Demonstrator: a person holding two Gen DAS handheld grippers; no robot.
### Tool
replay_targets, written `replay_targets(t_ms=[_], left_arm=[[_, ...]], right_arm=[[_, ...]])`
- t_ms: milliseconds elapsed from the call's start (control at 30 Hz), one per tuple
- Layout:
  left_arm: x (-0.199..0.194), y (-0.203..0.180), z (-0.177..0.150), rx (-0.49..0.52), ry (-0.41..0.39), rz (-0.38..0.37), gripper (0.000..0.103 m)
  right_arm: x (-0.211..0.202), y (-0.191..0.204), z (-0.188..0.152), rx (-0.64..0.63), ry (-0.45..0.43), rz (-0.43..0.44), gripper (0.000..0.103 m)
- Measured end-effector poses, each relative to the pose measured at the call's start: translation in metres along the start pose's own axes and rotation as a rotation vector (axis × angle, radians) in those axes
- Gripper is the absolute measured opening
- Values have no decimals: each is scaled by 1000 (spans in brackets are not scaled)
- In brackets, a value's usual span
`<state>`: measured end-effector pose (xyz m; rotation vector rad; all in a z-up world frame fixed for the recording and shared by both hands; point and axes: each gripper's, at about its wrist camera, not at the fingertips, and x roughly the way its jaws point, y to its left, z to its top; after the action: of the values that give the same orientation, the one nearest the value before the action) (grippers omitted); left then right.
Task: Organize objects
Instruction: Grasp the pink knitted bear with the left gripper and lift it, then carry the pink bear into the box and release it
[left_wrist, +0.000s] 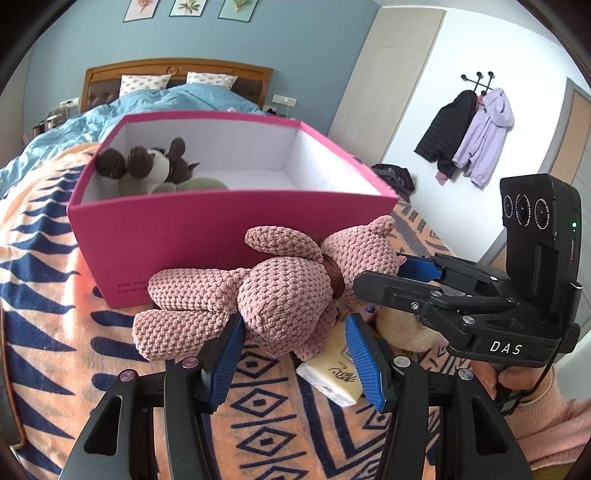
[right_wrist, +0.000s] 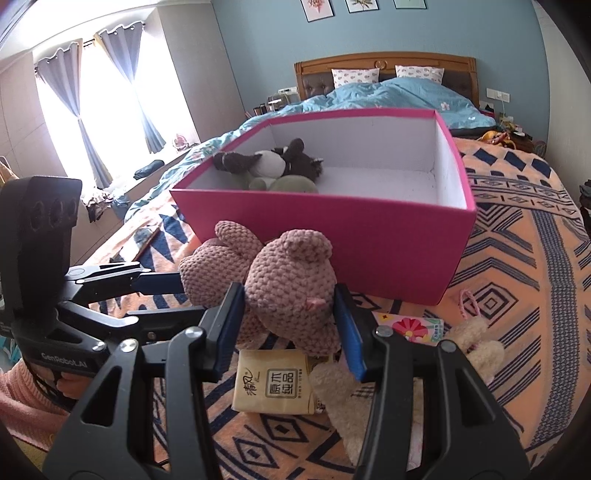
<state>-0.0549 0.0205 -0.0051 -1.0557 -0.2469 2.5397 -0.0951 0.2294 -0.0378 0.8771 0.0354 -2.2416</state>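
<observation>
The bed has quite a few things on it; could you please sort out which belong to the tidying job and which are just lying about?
Job:
pink bear, held by left gripper and right gripper
pink box
tissue pack
cream plush
flower card

Lying about:
duvet
pillows
coats

Hung from wall hooks (left_wrist: 479, 76): a black jacket (left_wrist: 445, 125) beside a lilac one (left_wrist: 487, 136). Spread over the bed: a blue duvet (right_wrist: 399, 98) and, nearer, an orange blanket (right_wrist: 517, 266) patterned in navy. Propped against the wooden headboard (right_wrist: 384, 61): two spotted pillows (right_wrist: 354, 77). Lit brightly at the window: grey-blue curtains (right_wrist: 122, 59). Pinned on the blue wall: three framed prints (left_wrist: 184, 7).
</observation>
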Motion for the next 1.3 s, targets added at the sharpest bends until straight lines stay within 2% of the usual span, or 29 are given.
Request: replay_targets(t_ms=[367, 800, 1300], left_arm=[[-14, -20, 15, 48, -50, -12, 57], [-22, -32, 30, 81, -89, -20, 57], [-24, -28, 69, 111, -151, 22, 57]], right_arm=[[-27, -4, 10, 11, -63, 27, 52], [-49, -6, 24, -13, -130, 13, 52], [-47, -14, 58, -26, -182, 19, 52]])
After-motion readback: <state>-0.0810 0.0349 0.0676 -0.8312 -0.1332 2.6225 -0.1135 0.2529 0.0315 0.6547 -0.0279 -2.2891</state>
